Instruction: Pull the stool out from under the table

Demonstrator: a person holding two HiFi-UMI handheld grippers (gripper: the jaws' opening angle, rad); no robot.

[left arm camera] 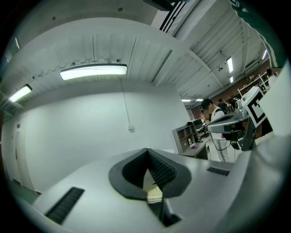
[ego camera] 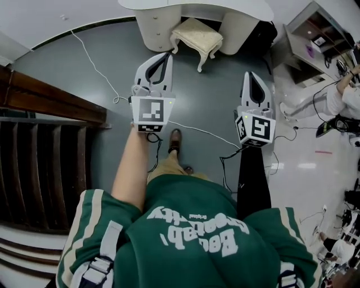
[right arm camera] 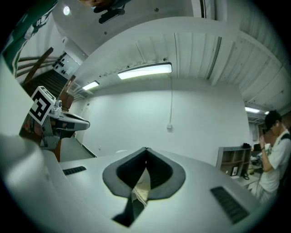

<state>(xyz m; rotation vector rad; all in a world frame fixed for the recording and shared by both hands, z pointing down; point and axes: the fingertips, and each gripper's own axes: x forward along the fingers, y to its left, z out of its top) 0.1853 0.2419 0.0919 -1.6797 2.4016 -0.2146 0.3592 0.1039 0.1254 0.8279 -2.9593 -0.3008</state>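
A cream upholstered stool (ego camera: 197, 36) with curved legs stands on the grey floor, partly tucked under a white table (ego camera: 169, 4) at the top of the head view. My left gripper (ego camera: 167, 55) points toward it, shut and empty, a short way from the stool's near left corner. My right gripper (ego camera: 251, 75) is level with it on the right, also shut with nothing in it, and apart from the stool. In the left gripper view the left gripper (left arm camera: 147, 150) shows its jaws meeting at the tip, with a sliver of the stool (left arm camera: 154, 192) below. The right gripper (right arm camera: 146, 149) looks the same.
A dark wooden stair rail (ego camera: 50, 104) runs along the left. White cables (ego camera: 95, 67) trail over the floor between me and the stool. My shoe (ego camera: 175, 139) is below the grippers. A shelf unit (ego camera: 318, 34) and a person (ego camera: 343, 98) are at the right.
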